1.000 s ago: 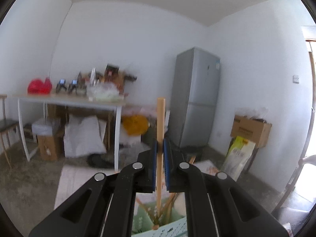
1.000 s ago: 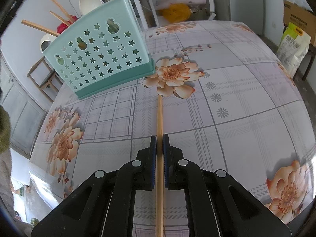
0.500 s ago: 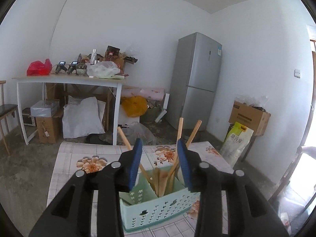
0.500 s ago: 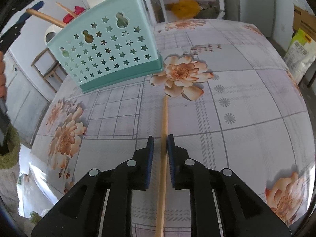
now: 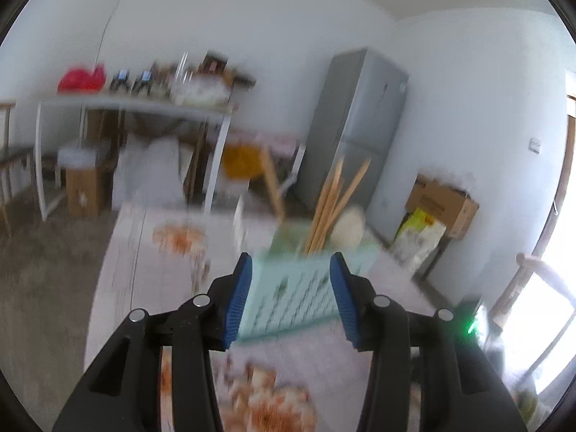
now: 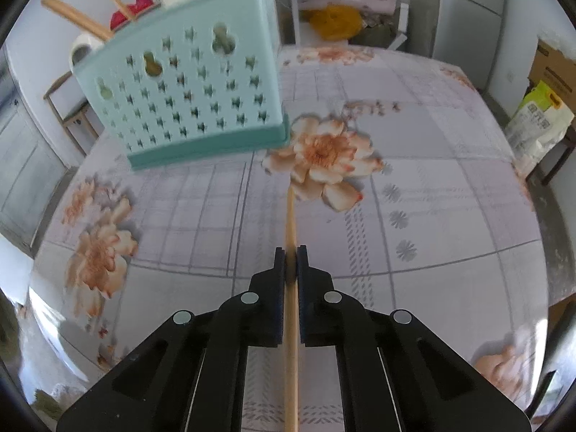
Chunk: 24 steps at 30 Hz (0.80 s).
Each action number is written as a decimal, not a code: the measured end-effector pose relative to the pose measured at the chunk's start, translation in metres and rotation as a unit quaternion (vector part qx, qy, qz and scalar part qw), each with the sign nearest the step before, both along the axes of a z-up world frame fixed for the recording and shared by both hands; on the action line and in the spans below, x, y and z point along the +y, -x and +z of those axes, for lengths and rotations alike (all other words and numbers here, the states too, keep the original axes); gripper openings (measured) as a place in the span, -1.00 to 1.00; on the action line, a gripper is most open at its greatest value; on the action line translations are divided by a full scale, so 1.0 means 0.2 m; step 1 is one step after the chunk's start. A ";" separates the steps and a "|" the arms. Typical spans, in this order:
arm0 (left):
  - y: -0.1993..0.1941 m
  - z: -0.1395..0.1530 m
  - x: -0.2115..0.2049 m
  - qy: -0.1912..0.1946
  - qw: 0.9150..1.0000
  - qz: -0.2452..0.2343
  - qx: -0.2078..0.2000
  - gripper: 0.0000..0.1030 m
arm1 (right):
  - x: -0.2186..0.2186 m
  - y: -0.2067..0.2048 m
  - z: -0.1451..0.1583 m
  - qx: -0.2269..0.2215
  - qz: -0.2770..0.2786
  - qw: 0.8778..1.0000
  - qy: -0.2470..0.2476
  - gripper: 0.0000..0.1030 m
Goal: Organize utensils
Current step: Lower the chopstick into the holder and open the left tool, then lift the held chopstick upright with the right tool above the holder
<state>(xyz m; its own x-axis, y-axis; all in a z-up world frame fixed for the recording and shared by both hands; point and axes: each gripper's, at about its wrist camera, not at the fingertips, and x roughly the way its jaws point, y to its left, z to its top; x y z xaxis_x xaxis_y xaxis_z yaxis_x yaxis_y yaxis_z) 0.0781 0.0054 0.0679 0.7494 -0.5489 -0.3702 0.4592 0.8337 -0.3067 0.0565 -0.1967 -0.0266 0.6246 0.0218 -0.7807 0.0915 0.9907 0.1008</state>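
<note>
While the left gripper (image 5: 289, 293) gapes blurred, the right gripper (image 6: 291, 264) pinches 1 chopstick (image 6: 291, 223), end cropped.

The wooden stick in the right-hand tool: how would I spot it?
Find the floral tablecloth and its mint-green plastic basket with star-shaped holes. In front of it, the right gripper is shut on a single thin wooden chopstick. Unlike the chopsticks standing in the basket, it points at the big peach flower.

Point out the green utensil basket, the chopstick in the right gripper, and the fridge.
green utensil basket (image 6: 187, 100), right wrist view, perforated front wall.
chopstick (image 6: 290, 223), right wrist view, shaft ahead of the fingers.
fridge (image 5: 356, 122), left wrist view, door.
</note>
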 end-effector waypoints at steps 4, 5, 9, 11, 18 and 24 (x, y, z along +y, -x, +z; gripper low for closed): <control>0.00 -0.26 0.00 -0.015 0.996 -0.001 0.086 -0.16 | -0.04 0.06 0.19 -0.056 0.008 0.998 -0.030 -0.91; 0.00 -0.30 -0.01 -0.016 0.995 -0.001 0.097 -0.16 | -0.04 0.08 0.27 -0.076 0.013 0.996 -0.039 -0.91; 0.01 -0.43 -0.02 -0.019 0.991 -0.004 0.133 -0.16 | -0.04 0.12 0.49 -0.137 0.025 0.989 -0.050 -0.91; 0.00 -0.45 -0.03 -0.017 0.991 -0.006 0.135 -0.16 | -0.02 0.13 0.60 -0.167 0.031 0.984 -0.053 -0.91; -0.03 -0.45 -0.03 -0.013 0.992 -0.003 0.128 -0.16 | 0.04 0.07 1.01 -0.281 0.068 0.956 -0.052 -0.91; -0.04 -0.47 0.03 -0.007 0.991 0.009 0.136 -0.16 | 0.12 -0.07 1.31 -0.349 0.112 0.929 -0.046 -0.91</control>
<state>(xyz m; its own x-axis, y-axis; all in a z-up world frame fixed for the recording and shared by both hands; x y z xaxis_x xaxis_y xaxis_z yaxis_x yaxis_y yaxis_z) 0.0865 0.0117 -0.0257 0.6303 -0.5297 -0.5676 0.3464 0.8461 -0.4050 0.0698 -0.1730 0.2349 0.9495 0.2595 -0.1765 -0.2361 0.9611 0.1432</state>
